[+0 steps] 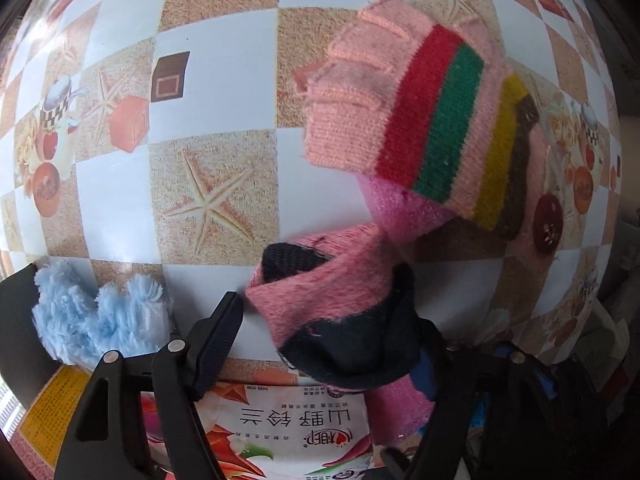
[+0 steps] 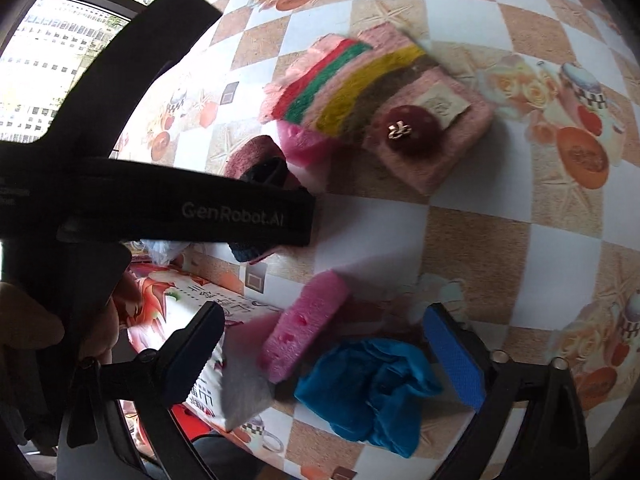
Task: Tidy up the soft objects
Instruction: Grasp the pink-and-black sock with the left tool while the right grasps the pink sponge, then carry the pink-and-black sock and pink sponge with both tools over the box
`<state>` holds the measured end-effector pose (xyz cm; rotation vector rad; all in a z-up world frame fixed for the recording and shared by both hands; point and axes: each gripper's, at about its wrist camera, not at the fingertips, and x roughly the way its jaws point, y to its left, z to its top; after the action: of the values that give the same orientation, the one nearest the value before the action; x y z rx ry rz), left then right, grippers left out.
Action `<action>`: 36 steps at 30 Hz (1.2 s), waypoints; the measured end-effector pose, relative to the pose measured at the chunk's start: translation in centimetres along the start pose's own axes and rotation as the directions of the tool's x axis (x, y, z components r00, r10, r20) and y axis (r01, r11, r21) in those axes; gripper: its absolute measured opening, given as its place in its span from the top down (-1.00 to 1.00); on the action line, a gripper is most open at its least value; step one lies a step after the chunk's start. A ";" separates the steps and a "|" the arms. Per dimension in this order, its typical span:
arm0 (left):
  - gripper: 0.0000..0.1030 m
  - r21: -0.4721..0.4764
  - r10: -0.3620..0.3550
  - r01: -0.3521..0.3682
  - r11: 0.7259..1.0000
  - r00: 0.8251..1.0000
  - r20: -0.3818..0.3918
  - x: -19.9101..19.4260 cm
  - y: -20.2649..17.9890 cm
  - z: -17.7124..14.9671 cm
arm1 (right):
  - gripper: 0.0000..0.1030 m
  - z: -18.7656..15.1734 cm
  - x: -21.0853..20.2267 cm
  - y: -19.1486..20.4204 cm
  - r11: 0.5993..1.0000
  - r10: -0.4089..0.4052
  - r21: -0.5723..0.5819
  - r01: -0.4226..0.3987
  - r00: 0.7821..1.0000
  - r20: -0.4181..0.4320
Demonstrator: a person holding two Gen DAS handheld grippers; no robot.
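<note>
A pink and black sock (image 1: 320,304) lies between the fingers of my left gripper (image 1: 320,296), which points steeply down. The left fingertip (image 1: 230,312) just meets the sock's edge, and the sock hides most of the right finger. The sock does not look squeezed. Beyond it lies a pink knit glove (image 1: 400,120) with red, green, yellow and brown stripes, resting on a pink sponge (image 1: 400,208). My right gripper (image 2: 324,316) stands open over a second pink sponge (image 2: 304,328) and a crumpled blue cloth (image 2: 372,392), touching neither. The striped glove (image 2: 360,100) shows a dark red button.
A fluffy light-blue piece (image 1: 100,316) lies at the lower left beside a black edge. A printed snack packet (image 1: 280,432) sits under the left gripper. The left gripper's body (image 2: 180,208) and a hand (image 2: 32,320) fill the left of the right wrist view. A checkered tablecloth (image 2: 500,240) covers the table.
</note>
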<state>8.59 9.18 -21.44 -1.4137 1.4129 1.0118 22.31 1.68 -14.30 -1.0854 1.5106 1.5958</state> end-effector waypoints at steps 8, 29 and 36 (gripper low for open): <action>0.45 0.055 0.010 -0.011 0.998 1.000 0.020 -0.7 -2.2 0.4 | 0.29 0.4 3.5 1.1 0.999 0.045 0.033 -0.042 0.996 -0.082; 0.50 0.154 -0.014 -0.041 0.987 0.940 0.340 -11.6 -3.0 -4.6 | 0.56 0.3 -5.3 -2.7 0.969 0.127 0.198 -0.147 0.986 0.111; 0.50 0.273 -0.050 -0.060 0.960 0.924 0.379 -11.9 -3.8 -10.0 | 0.56 -2.0 -7.8 -1.7 0.974 0.084 0.201 -0.108 0.989 0.125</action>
<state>11.81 2.99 -7.05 -0.9439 1.2107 0.9832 27.41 0.36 -7.93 -0.8018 1.6313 1.4985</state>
